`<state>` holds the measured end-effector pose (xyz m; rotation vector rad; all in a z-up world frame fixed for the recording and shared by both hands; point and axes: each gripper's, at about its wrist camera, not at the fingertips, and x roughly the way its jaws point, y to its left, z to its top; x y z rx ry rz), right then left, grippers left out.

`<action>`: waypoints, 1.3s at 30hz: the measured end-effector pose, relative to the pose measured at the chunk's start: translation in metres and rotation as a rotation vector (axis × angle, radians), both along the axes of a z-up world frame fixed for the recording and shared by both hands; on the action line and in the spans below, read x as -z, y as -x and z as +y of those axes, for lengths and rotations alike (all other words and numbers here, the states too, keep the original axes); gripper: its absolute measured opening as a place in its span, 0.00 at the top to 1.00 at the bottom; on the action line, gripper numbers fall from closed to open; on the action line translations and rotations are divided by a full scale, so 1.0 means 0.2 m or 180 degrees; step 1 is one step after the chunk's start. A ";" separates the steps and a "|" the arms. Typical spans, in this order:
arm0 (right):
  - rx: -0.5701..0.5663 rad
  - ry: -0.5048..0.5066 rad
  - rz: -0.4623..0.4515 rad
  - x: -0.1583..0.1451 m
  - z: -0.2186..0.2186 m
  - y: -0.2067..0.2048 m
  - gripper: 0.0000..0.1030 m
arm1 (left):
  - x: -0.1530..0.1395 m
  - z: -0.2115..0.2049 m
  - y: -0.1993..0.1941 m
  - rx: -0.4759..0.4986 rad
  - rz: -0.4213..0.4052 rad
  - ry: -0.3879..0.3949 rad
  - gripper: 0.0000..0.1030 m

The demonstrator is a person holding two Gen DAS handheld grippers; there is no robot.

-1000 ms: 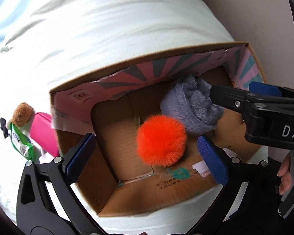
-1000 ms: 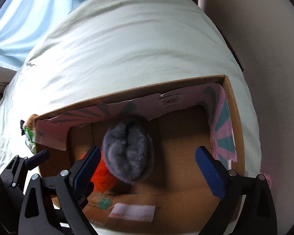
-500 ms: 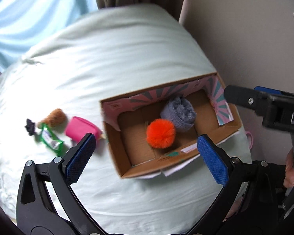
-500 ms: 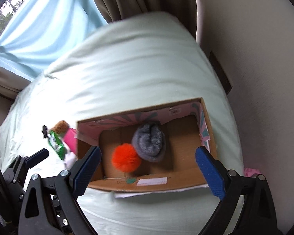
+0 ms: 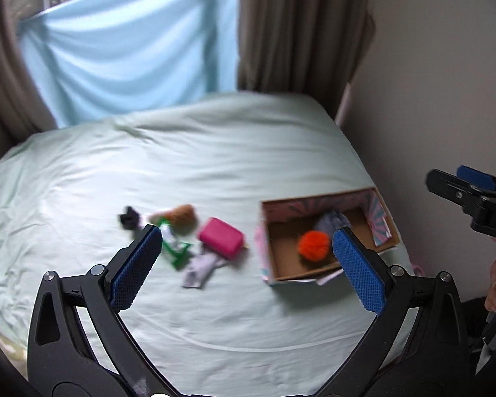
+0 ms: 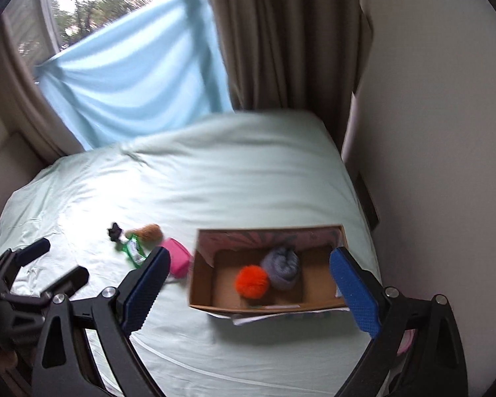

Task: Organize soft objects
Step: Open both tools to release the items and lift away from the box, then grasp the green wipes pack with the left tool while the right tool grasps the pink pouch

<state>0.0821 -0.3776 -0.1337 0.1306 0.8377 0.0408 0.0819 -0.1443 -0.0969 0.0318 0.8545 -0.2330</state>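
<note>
An open cardboard box [image 5: 274, 261] [image 6: 201, 278] sits on the pale green bed. Inside lie an orange pompom [image 5: 312, 246] [image 6: 252, 280] and a grey fuzzy bundle [image 5: 330, 223] [image 6: 282, 266]. Left of the box lie a pink pouch [image 5: 221, 240] [image 6: 178, 259], a brown plush [image 5: 182, 216] [image 6: 148, 230], a green wrapper [image 5: 173, 251] [image 6: 132, 249], a small black item [image 5: 129, 220] [image 6: 114, 230] and a pale packet [image 5: 198, 268]. My left gripper [image 5: 246, 264] is open and empty, high above the bed. My right gripper [image 6: 248, 294] is open and empty, above the box.
The bed [image 5: 182, 165] reaches a window with a blue cloth [image 5: 125, 49] and brown curtains [image 5: 297, 26] at the back. A wall [image 6: 430, 132] runs along the right side close to the box. The right gripper shows at the left wrist view's right edge [image 5: 473, 195].
Both grippers have pulled up and back from the box, so the whole bed and window show. The pompom and grey bundle stay in the box.
</note>
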 end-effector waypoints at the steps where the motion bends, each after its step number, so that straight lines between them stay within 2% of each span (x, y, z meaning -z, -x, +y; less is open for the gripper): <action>1: -0.0019 0.0030 -0.0081 -0.03 0.04 0.03 0.07 | -0.03 0.07 0.03 -0.0030 -0.0079 0.0015 0.00; 5: -0.0018 0.0130 -0.0281 -0.10 0.23 0.16 0.07 | -0.11 0.32 0.14 -0.0183 -0.0227 0.0034 0.00; 9: -0.0002 0.0087 -0.0448 -0.13 0.42 0.29 0.07 | -0.14 0.56 0.23 -0.0341 -0.0345 0.0060 0.00; 14: 0.0008 0.0077 -0.0613 -0.12 0.63 0.39 0.07 | -0.13 0.80 0.31 -0.0401 -0.0424 0.0080 0.00; 19: 0.0042 0.0096 -0.0681 -0.13 0.81 0.41 0.07 | -0.08 1.00 0.27 -0.0385 -0.0373 0.0152 0.00; 28: 0.0024 0.0060 -0.0648 -0.03 1.10 0.24 0.07 | 0.09 1.24 0.04 -0.0205 -0.0123 0.0293 0.00; 32: -0.0037 -0.0022 -0.0617 0.07 1.14 0.10 0.07 | 0.22 1.30 -0.12 -0.0174 0.0049 0.0339 0.00; 39: -0.0311 0.0064 -0.0434 0.31 1.18 -0.19 0.07 | 0.51 1.27 -0.40 -0.0179 0.0414 0.0411 0.00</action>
